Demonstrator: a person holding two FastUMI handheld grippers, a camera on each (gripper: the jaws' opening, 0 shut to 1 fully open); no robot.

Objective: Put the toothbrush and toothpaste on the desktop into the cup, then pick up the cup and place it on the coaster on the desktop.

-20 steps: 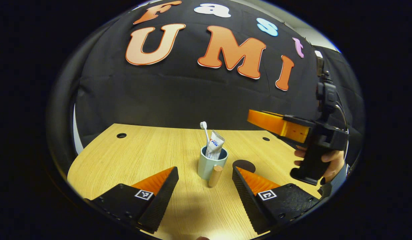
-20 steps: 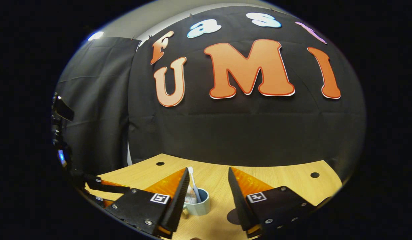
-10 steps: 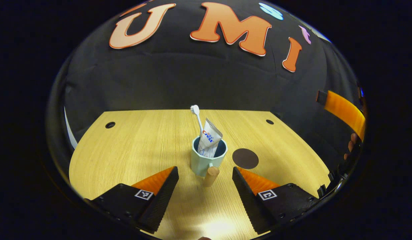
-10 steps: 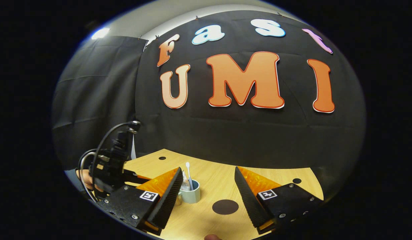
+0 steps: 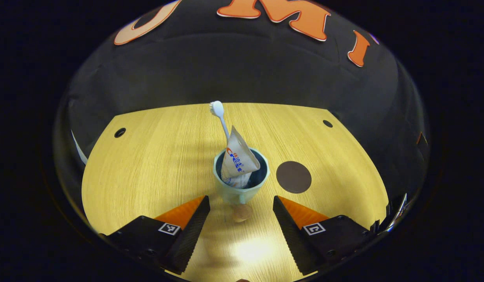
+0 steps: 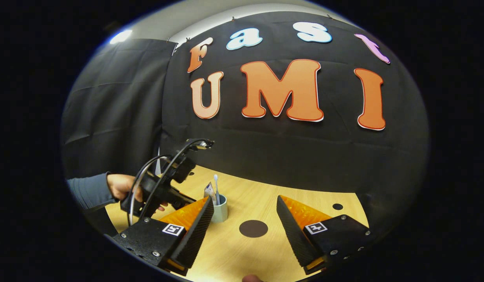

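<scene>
L gripper (image 5: 240,219) open, now dropped closer over cup (image 5: 241,181) handle vs 1 s ago. Toothbrush (image 5: 222,121) + toothpaste (image 5: 236,161) inside cup on counter (image 5: 155,156). Coaster (image 5: 293,177) just beside. R gripper (image 6: 245,231) open, backed off. Cup grasp next.

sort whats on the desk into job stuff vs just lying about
Job:
cup
toothbrush, in the cup
toothpaste, in the cup
coaster, bare, beside the cup
left claw, open at the cup's handle

Not the job:
desk holes
</scene>
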